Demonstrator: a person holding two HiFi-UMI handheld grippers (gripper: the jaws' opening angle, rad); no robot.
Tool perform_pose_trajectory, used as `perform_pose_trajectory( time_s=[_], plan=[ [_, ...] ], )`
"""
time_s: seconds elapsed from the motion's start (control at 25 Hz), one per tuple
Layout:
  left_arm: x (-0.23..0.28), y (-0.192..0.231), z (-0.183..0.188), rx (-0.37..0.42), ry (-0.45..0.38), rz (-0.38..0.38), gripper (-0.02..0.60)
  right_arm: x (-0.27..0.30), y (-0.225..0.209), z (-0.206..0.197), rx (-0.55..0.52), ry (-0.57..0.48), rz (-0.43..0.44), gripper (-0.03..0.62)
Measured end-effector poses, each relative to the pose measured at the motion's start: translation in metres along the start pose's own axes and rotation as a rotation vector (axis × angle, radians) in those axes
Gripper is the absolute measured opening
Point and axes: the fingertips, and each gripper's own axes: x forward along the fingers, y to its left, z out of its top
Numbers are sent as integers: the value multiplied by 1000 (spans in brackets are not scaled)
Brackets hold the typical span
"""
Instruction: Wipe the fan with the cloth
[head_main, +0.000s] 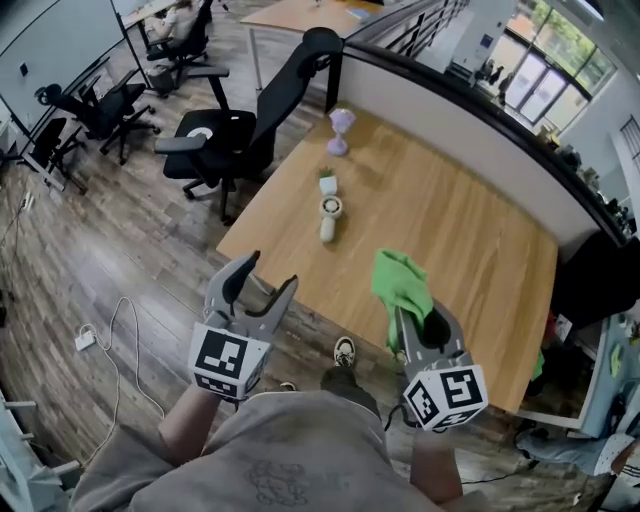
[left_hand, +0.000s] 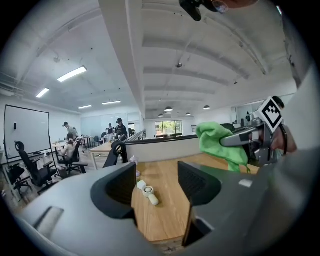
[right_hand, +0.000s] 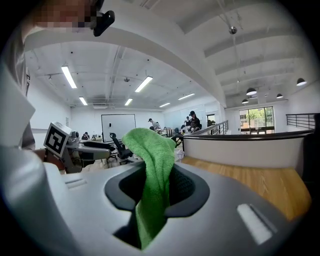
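A small white handheld fan (head_main: 329, 216) lies on the wooden table (head_main: 460, 240), left of its middle; the left gripper view shows the fan (left_hand: 149, 194) between the jaws, far off. My left gripper (head_main: 263, 286) (left_hand: 157, 184) hangs open and empty before the table's near left corner. To its right, my right gripper (head_main: 418, 318) (right_hand: 156, 189) is shut on a green cloth (head_main: 401, 283) (right_hand: 151, 170) over the table's near edge. The cloth stands up out of the jaws and droops over them. Both grippers are well short of the fan.
A small white pot with a plant (head_main: 327, 183) stands just behind the fan, a pale purple vase (head_main: 341, 130) further back. A black office chair (head_main: 235, 135) stands at the table's left side. A low partition (head_main: 470, 130) runs along the far edge. A cable (head_main: 110, 335) lies on the floor.
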Motion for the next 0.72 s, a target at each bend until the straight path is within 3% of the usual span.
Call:
perform_pose_trajectory(
  time_s=[0.4,0.72],
  plan=[
    [72,-19,24,-15,51,128,262,49,-92,23,-16,29,124,98],
    [103,-33,15,-21,99,200,262,77,-131,16,-30,57,202,98]
  ],
)
